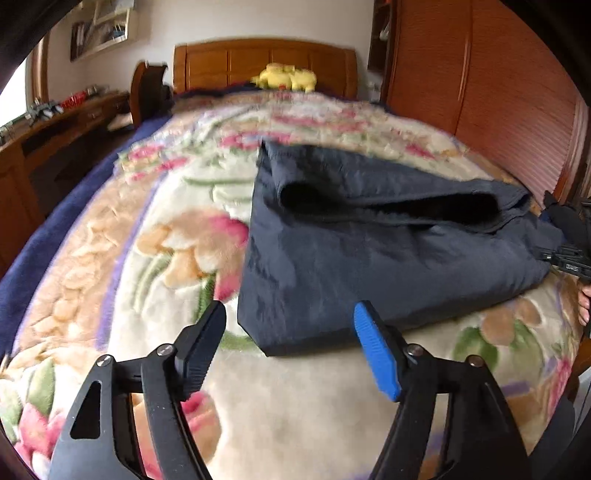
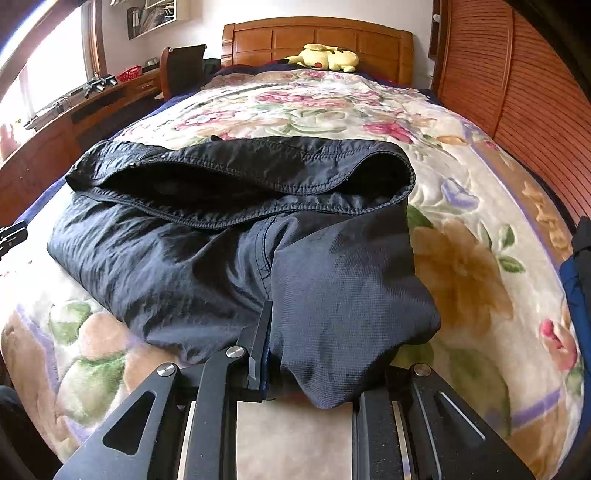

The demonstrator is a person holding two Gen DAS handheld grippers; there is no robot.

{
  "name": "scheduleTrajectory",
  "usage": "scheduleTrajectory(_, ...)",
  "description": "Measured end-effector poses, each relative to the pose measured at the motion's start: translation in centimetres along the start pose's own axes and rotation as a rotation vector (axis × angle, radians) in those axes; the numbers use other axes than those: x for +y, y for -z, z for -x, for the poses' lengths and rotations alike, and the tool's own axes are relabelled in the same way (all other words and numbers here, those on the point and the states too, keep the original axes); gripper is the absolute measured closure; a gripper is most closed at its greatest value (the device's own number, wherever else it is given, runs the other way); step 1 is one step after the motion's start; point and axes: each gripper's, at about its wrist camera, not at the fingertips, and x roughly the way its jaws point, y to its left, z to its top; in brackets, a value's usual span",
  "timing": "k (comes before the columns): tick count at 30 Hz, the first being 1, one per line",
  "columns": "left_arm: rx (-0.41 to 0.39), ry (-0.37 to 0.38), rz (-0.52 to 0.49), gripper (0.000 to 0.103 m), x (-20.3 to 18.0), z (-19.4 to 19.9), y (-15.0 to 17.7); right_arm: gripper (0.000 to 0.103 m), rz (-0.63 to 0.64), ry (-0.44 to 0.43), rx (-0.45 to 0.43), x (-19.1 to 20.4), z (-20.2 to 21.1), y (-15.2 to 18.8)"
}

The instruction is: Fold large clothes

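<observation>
Right hand-held gripper (image 2: 275, 354) pinches the dark garment's (image 2: 229, 240) near edge at frame bottom. Left hand-held gripper (image 1: 290, 350) hangs spread, empty, over the floral bed (image 1: 155, 236). No writing is legible.

A bedroom in daylight: a bed (image 2: 480, 206) spread with a floral plush blanket (image 2: 332, 110) stands against a white wall (image 2: 258, 14), its wooden headboard (image 2: 317, 37) behind a yellow plush toy (image 2: 328, 57). Slatted wooden wardrobe doors (image 2: 517, 92) line the right side. On the left, a long wooden desk (image 2: 92, 107) runs beneath a bright window (image 2: 40, 74), with a chair (image 2: 181, 66) at its end.
</observation>
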Motion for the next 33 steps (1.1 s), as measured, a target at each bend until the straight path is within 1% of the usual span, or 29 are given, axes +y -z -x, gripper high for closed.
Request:
scheduleTrajectory(1, 0.032, -0.007, 0.005, 0.03, 0.3, -1.4, -0.3, 0.083, 0.003, 0.003, 0.0, 0.0, -0.2, 0.1)
scheduleTrajectory(3, 0.069, -0.005, 0.02, 0.03, 0.5, -2.9, -0.5, 0.083, 0.006, 0.005, 0.001, 0.2, -0.3, 0.1)
scheduleTrajectory(4, 0.096, 0.009, 0.031, 0.03, 0.7, -4.0, -0.6, 0.083, 0.005, 0.004, 0.0, 0.2, -0.5, 0.2)
scheduleTrajectory(7, 0.141, 0.051, 0.053, 0.03, 0.9, -5.5, -0.5, 0.081, -0.002, -0.004, -0.004, 0.0, -0.9, 0.2)
scheduleTrajectory(8, 0.148, 0.075, 0.061, 0.036, 1.0, -5.7, -0.5, 0.081, -0.002, -0.006, -0.005, -0.1, -1.1, 0.3)
scheduleTrajectory(9, 0.149, 0.104, 0.067, 0.049, 1.0, -5.6, -0.5, 0.081, -0.003, -0.009, -0.006, -0.1, -1.2, 0.3)
scheduleTrajectory(10, 0.15, 0.142, 0.072, 0.058, 1.0, -5.6, -0.5, 0.081, -0.005, -0.011, -0.008, -0.2, -1.3, 0.4)
scheduleTrajectory(11, 0.153, 0.164, 0.074, 0.079, 0.9, -5.5, -0.4, 0.081, -0.006, -0.012, -0.011, -0.2, -1.3, 0.5)
scheduleTrajectory(12, 0.149, 0.151, 0.068, 0.085, 0.7, -5.3, -0.3, 0.081, -0.006, -0.015, -0.014, -0.2, -1.3, 0.5)
scheduleTrajectory(14, 0.132, 0.129, 0.041, 0.09, 0.0, -4.5, -0.2, 0.082, -0.004, -0.024, -0.022, -0.3, -1.1, 0.6)
scheduleTrajectory(16, 0.097, 0.094, 0.024, 0.092, -0.7, -2.8, 0.0, 0.083, -0.008, -0.035, -0.028, -0.7, -0.8, 0.8)
scheduleTrajectory(18, 0.068, 0.085, 0.017, 0.093, -1.2, -0.9, 0.4, 0.084, -0.007, -0.036, -0.036, -0.7, -0.1, 0.9)
scheduleTrajectory(22, 0.007, 0.053, -0.059, 0.093, -3.5, 3.5, 2.3, 0.084, 0.018, -0.046, -0.045, -0.8, 1.5, 1.7)
scheduleTrajectory(27, -0.052, 0.061, -0.052, 0.093, -4.4, 8.0, 5.7, 0.084, 0.033, -0.082, -0.052, -0.9, 4.1, 4.4)
scheduleTrajectory(33, -0.068, 0.071, -0.085, 0.093, -4.9, 11.6, 9.1, 0.084, 0.051, -0.113, -0.065, -0.1, 8.3, 7.7)
